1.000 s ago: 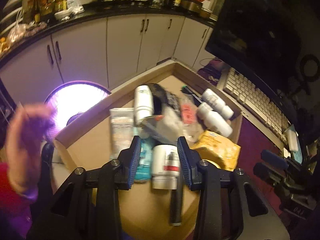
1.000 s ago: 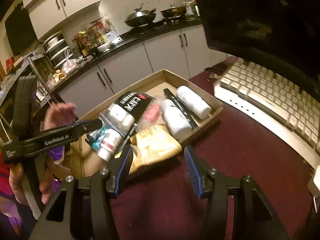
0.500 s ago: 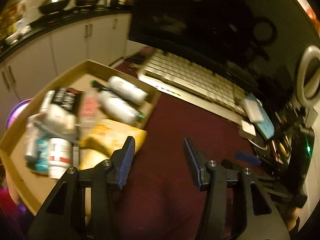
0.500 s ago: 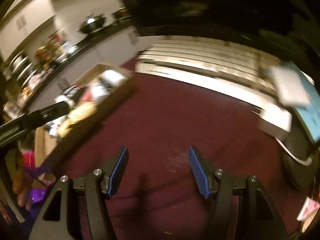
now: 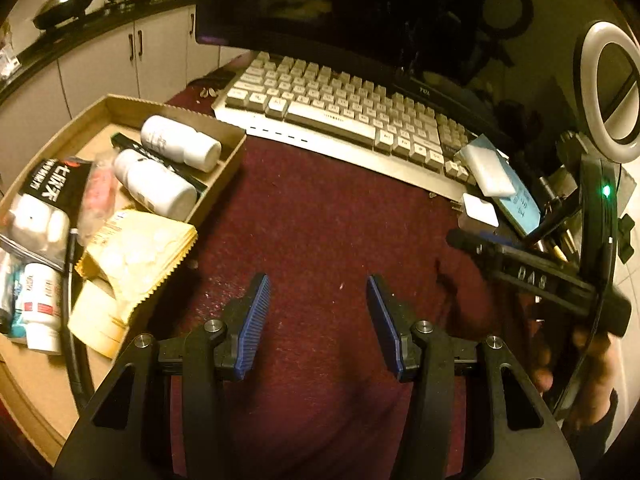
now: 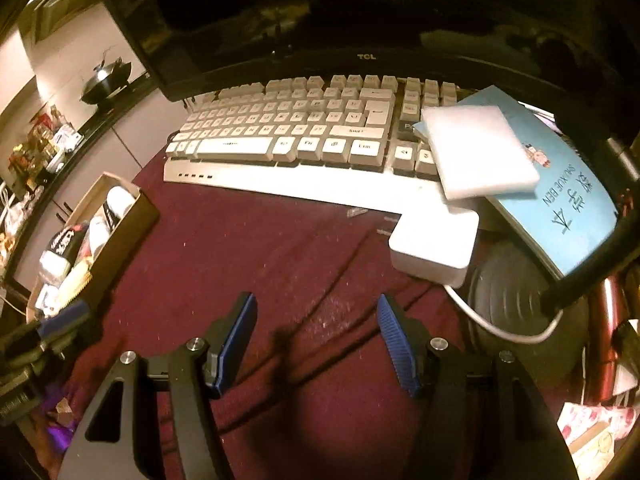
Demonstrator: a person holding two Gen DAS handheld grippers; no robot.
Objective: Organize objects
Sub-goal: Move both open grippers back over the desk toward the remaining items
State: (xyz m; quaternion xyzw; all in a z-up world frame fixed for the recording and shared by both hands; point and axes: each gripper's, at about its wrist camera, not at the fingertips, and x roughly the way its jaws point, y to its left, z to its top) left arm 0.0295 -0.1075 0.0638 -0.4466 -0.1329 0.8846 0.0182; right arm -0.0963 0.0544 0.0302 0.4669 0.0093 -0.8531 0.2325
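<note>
Bottles [image 5: 176, 148] and packets crowd the cardboard tray [image 5: 230, 160]; both hand-held grippers [image 5: 318, 312] [image 6: 316, 340] gape wide, holding nothing.

Cardboard tray [image 5: 230, 152] — near end cut off by left edge

The monitor [image 6: 360, 12] bears "TCL" on its lower bezel. The blue booklet [image 6: 560, 184] at the keyboard's right end reads "SHU XUE BEN" beside large Chinese characters. Keyboard [image 6: 296, 136] keys show "SHIFT", "FN" and "CTRL". In the box [image 5: 228, 136] at the mat's left edge, a black packet [image 5: 48, 188] carries white lettering, not clearly legible.
</note>
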